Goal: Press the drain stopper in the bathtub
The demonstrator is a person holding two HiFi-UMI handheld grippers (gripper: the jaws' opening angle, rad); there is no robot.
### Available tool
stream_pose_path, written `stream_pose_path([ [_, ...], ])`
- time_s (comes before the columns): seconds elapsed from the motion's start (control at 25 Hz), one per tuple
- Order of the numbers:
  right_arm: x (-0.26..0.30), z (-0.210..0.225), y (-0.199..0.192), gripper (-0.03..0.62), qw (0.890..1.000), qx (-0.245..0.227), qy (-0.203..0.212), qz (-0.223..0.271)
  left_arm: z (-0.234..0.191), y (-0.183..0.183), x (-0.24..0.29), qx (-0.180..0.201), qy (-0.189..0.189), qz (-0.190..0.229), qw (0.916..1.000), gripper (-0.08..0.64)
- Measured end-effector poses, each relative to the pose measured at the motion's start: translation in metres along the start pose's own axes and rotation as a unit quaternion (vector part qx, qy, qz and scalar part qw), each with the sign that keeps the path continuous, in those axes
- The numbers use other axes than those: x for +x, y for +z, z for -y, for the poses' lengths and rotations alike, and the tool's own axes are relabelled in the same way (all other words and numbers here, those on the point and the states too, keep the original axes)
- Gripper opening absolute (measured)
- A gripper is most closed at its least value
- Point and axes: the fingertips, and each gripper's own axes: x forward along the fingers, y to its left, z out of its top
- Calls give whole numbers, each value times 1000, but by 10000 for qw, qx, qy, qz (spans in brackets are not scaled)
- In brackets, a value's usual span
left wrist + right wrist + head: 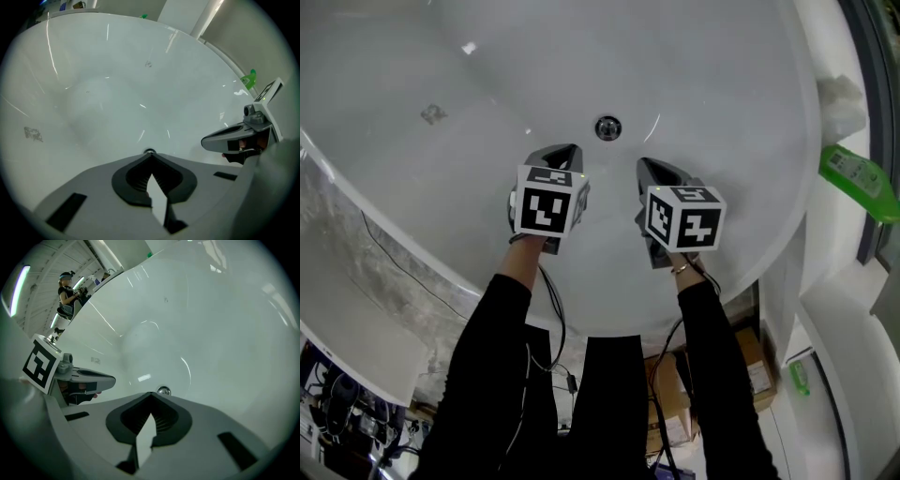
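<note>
drain stopper half behind closed left hand-held gripper

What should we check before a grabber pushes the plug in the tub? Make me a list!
1. Drain stopper in sight and uncovered on the bathtub floor: ok.
2. Left gripper jaws together, holding nothing: ok.
3. Right gripper jaws together, holding nothing: ok.
4. Stopper lined up ahead: ok, each gripper view shows it just past the jaw tips.
5. A gripper touching the stopper: not ok, in the head view both sit short of it.
6. Stopper up or already pressed down: cannot tell.
</note>
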Motion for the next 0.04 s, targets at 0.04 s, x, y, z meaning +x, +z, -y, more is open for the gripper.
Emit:
stream_pose_path([
  [0.04, -3, -2, 0, 2, 10000, -12, 5, 9, 0, 1, -3, 2, 5, 9, 10000, 5],
])
